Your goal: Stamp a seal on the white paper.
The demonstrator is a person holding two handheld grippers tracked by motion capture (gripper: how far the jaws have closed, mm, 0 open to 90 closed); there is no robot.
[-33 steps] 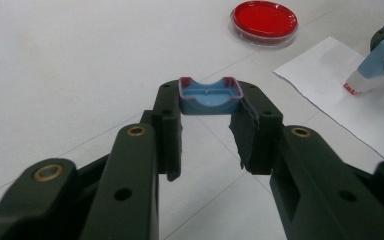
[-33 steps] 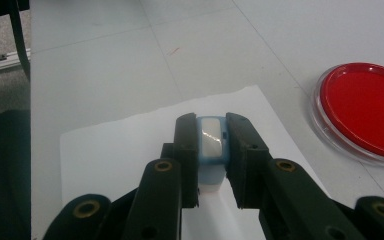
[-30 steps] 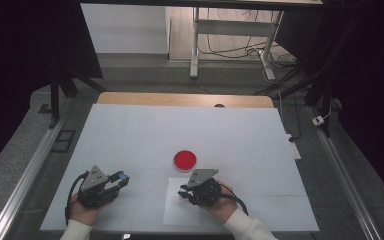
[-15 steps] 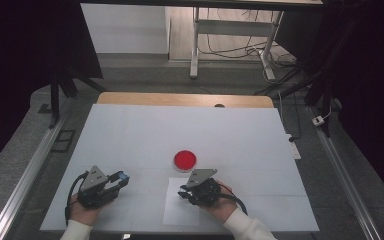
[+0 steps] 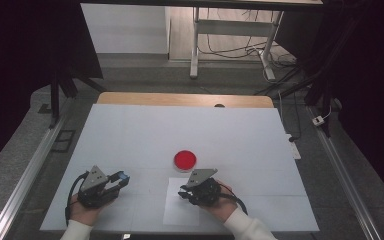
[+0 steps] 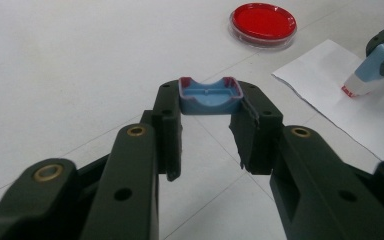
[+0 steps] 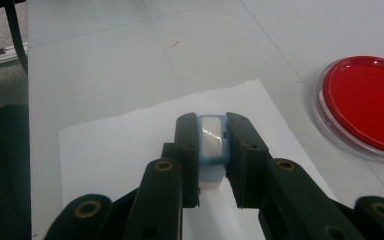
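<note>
The right gripper (image 7: pixel 212 145) pinches a small blue stamp (image 7: pixel 211 141) by its flat sides, its red face pressed down on the sheet of paper (image 7: pixel 125 150); it looks light, hard and smooth, so those sides suit a firm hold. Left of the paper, the left gripper (image 6: pixel 210 132) is closed on the stamp's blue cap (image 6: pixel 210 95), a thin, light shell. Just beyond the paper sits the red ink dish (image 5: pixel 185 159).

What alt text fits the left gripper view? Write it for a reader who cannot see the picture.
The left claw pinches a small blue cap with red-stained edges above a white table. Beyond it at the upper right, a round dish of red ink sits near a white sheet of paper, where a blue stamp held by the other claw presses its red tip down.
</note>
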